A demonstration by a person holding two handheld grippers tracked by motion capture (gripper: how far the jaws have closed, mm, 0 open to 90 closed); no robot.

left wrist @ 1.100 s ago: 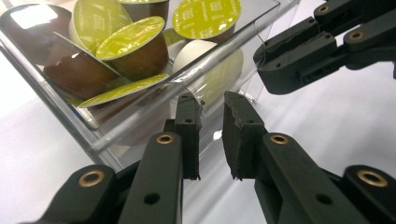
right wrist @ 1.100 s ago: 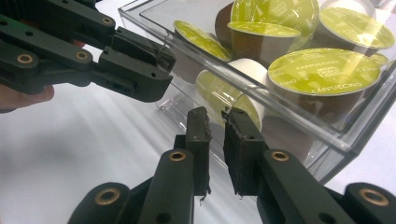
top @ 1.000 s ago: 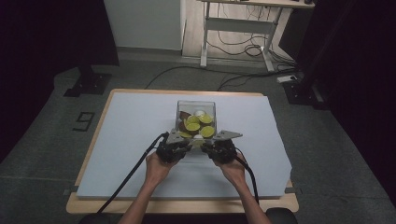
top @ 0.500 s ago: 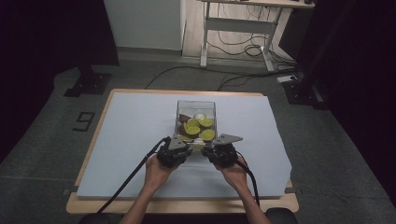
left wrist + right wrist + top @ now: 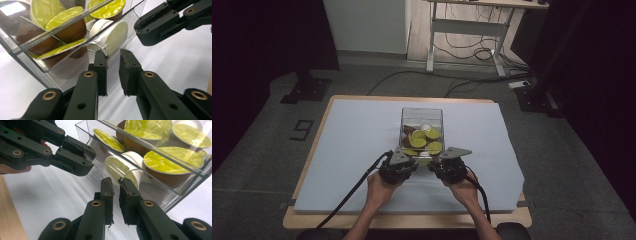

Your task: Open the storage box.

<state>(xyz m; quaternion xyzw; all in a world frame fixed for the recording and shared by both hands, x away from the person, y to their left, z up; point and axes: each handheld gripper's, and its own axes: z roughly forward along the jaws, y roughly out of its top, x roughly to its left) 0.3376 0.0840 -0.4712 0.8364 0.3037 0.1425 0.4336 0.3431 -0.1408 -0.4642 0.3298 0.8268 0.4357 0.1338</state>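
A clear plastic box (image 5: 403, 125) stands mid-table and holds several coffee capsules (image 5: 426, 137), most with lime-green lids. A white capsule (image 5: 112, 35) lies on its side against the near wall. My left gripper (image 5: 411, 159) sits at the left end of that near wall and my right gripper (image 5: 436, 161) at its right end, each in a hand. In the left gripper view my jaws (image 5: 112, 53) pinch the wall's rim, with the right gripper (image 5: 140, 25) clamped on the corner beyond. The right gripper view has my jaws (image 5: 116, 181) shut on the rim too, and the left gripper (image 5: 88, 153) biting the far corner.
The box rests on a pale sheet (image 5: 352, 140) covering a wooden table (image 5: 312, 220). A cable (image 5: 352, 192) trails from the left gripper toward the near left edge. A desk frame with floor cables (image 5: 467, 50) stands behind the table.
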